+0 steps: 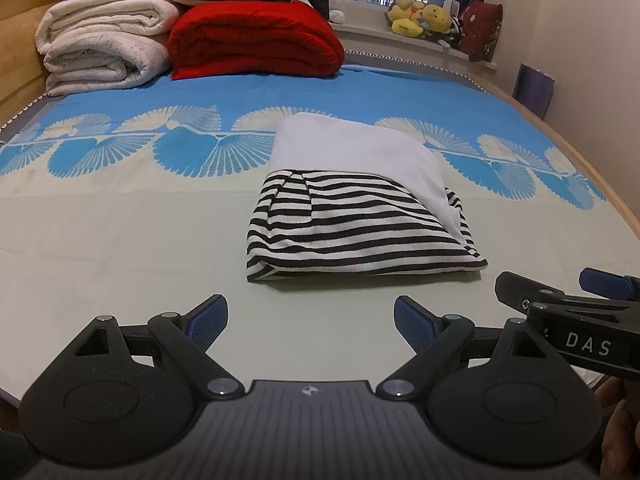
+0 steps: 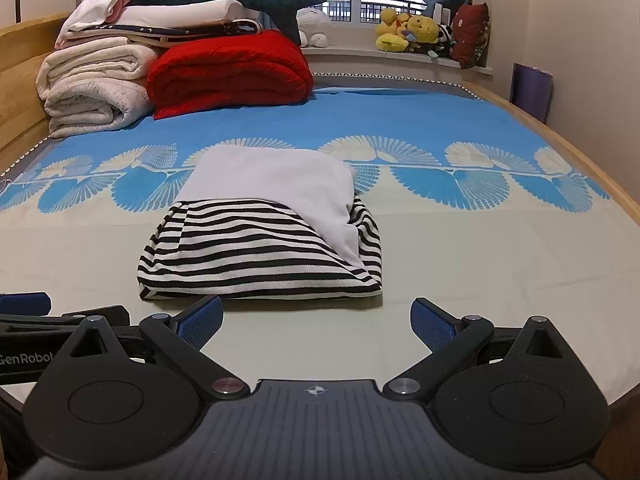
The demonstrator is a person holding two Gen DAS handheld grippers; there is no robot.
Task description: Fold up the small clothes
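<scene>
From the left wrist view, the striped garment [image 1: 360,224] lies folded on the bed [image 1: 120,248], a white panel lapped over its far half, and the left gripper [image 1: 310,322] hangs just short of its near edge with jaws spread wide and nothing between them. The bundle looks close to finished, so my call is that any last step is a tidy-up or one more fold: come in low at the garment's near corners, pinch every layer together, and carry the fabric over evenly so the white panel does not slide off. The right gripper [image 1: 568,300] pokes in beside the garment's near right corner, mostly cut off by the frame. Over to the right wrist view: the garment [image 2: 260,252] sits just beyond the right gripper [image 2: 318,320], whose jaws are likewise spread and hold nothing, while a sliver of the left gripper [image 2: 52,320] shows to the garment's near left. Hard to read from either view: how many layers are stacked underneath, whether sleeves are tucked in, and what the garment's far edge looks like behind the white panel. The red blanket [image 2: 228,72] sits well beyond the garment.
</scene>
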